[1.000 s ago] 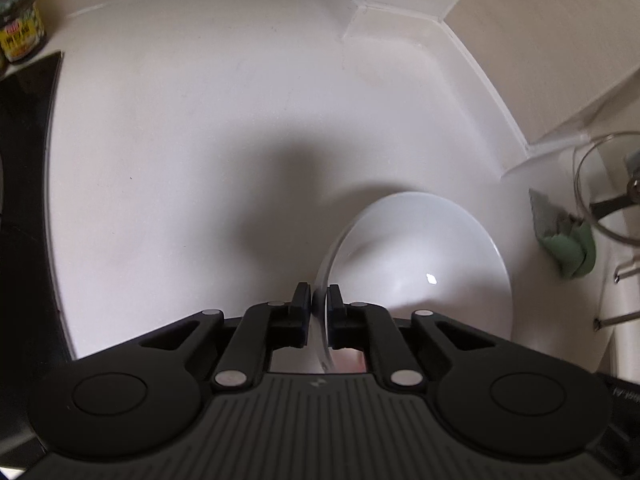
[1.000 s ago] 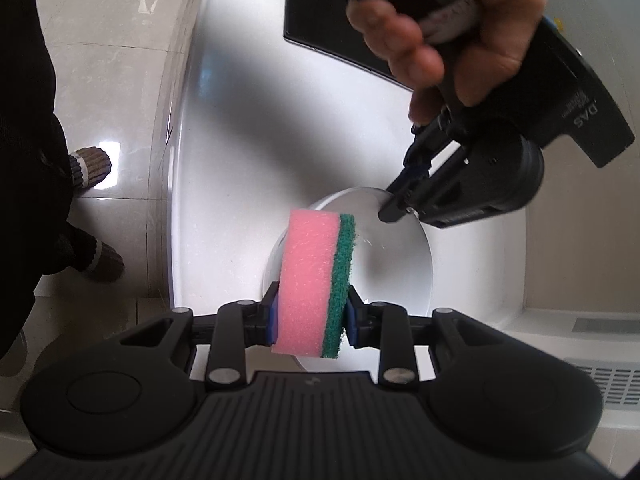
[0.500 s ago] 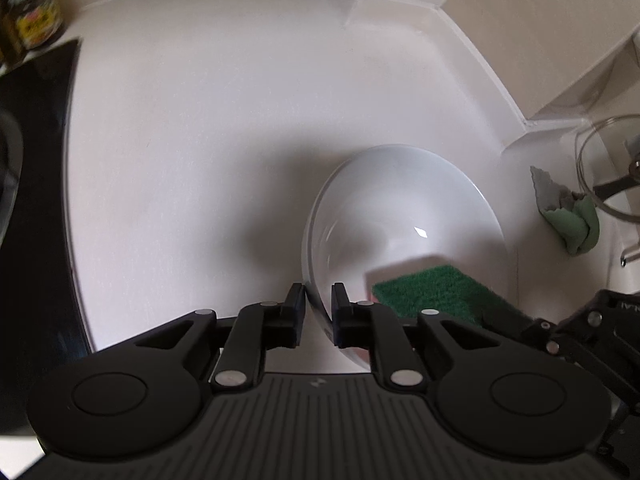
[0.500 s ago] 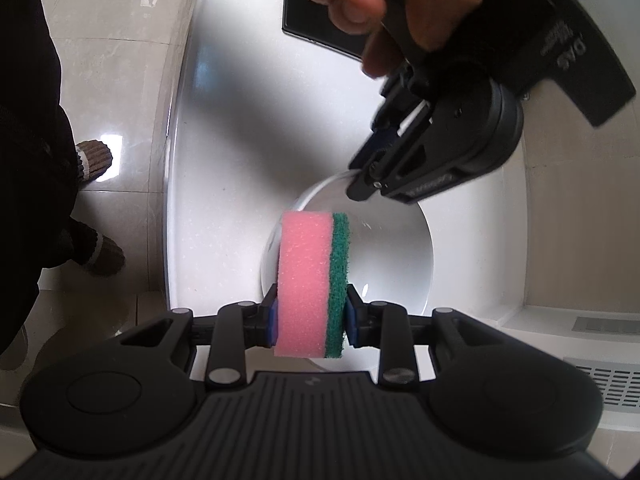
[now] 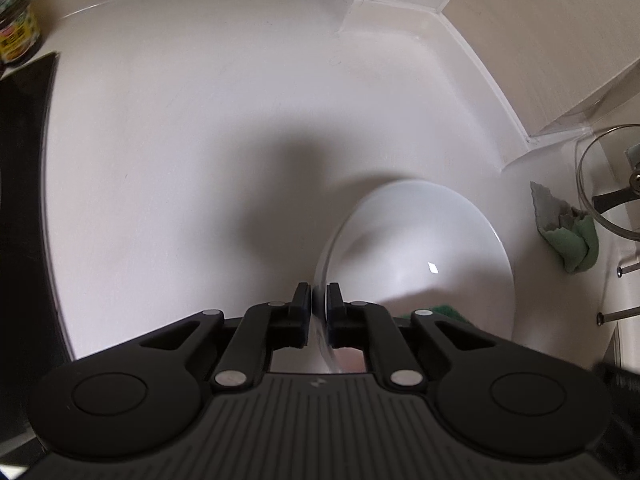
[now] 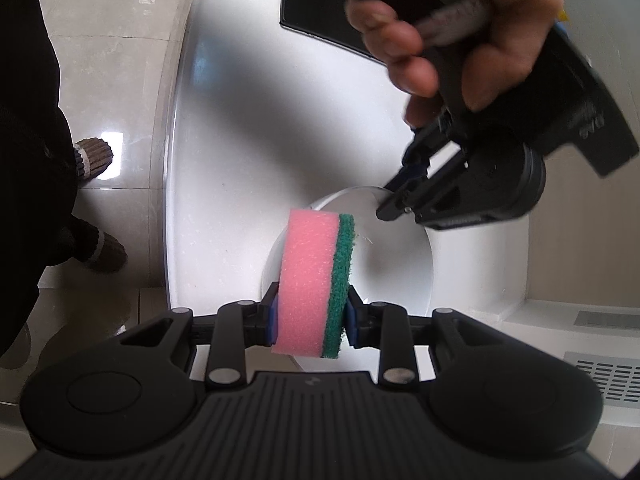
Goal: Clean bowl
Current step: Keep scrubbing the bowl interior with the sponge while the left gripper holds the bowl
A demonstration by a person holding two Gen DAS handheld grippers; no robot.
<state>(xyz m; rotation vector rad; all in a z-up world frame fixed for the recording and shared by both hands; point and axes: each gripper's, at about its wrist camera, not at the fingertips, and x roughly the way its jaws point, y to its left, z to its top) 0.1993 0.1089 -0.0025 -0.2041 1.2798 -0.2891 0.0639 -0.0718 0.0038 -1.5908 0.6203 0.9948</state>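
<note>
A white bowl (image 5: 424, 256) sits on the white counter. My left gripper (image 5: 319, 298) is shut on the bowl's near rim. In the right wrist view the bowl (image 6: 392, 264) lies below, with the left gripper (image 6: 394, 200) clamped on its far rim, held by a hand. My right gripper (image 6: 310, 316) is shut on a pink sponge with a green scouring side (image 6: 316, 280), held upright over the bowl's near edge. A sliver of the green sponge (image 5: 444, 310) shows in the left wrist view behind my fingers.
A black cooktop (image 5: 20, 200) lies left, with a jar (image 5: 16, 36) at its far corner. A green-grey cloth (image 5: 568, 236) and a glass lid (image 5: 608, 184) lie right. Tiled wall (image 5: 520, 32) stands behind. The counter's edge and floor (image 6: 112, 80) are at the left of the right wrist view.
My left gripper has closed back on the bowl's rim after standing open half a second ago. The sponge has drawn back from inside the bowl toward its near edge.
</note>
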